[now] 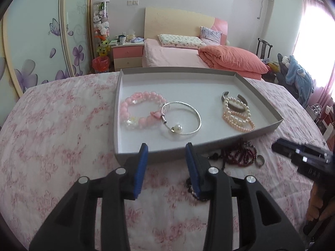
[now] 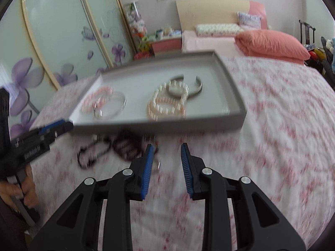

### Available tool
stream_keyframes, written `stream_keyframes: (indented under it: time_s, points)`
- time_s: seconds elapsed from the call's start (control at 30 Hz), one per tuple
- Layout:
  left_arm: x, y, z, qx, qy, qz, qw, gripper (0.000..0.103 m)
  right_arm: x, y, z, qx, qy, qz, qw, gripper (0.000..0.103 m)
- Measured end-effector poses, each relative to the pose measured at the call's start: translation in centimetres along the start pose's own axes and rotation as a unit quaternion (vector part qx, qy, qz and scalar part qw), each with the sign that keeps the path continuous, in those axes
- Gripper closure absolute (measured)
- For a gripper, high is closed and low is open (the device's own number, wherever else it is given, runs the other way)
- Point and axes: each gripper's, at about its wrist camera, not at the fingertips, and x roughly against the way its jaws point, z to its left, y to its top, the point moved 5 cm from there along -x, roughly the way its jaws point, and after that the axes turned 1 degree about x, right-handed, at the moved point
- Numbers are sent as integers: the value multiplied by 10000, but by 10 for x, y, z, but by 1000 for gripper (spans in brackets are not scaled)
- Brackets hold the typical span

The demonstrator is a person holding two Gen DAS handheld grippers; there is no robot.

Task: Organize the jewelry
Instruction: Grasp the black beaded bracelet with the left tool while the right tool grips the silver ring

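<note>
Left claw: my left gripper is spread wide with nothing between the blue pads; it hangs above the flowered bedspread, just in front of the tray's near wall
Right claw: my right gripper is also apart and holds nothing; its tips are over the bedspread, close to the loose pieces; this view is blurred
Tray: a shallow grey cardboard tray lies on the bedspread, white inside
Left part of tray: a pink bead bracelet lies flat; a silver bangle with one pearl overlaps its right edge
Right part of tray: pearl bracelets, white and peach, in a small pile; a grey metal cuff partly under them, at the far side
Outside the tray: dark red bead strands lie on the bedspread, just beside the near wall; a small ring is next to them; a dark chain lies left of them in the right wrist view
Background: a bed with an orange quilt; a wardrobe with purple flowers
</note>
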Motion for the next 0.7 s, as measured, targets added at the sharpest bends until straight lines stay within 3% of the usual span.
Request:
stream_keyframes:
  time_s: [0.17,0.5,0.6,0.7]
  points:
    - [2,-2,3,62,-6,11,10000,65,0,-14,14,209,95,200,9995,74]
    - [5,-2,3,65,16,-12,10000,65,-18,-14,30,649,-340,396,9965,71]
    - [5,-2,2,66,13,-7,10000,65,-16,-17,31,816,-515,348,9947,81]
    - [6,-1,1,61,1,-1,10000,65,-11,-21,26,740,-503,344,9954,81]
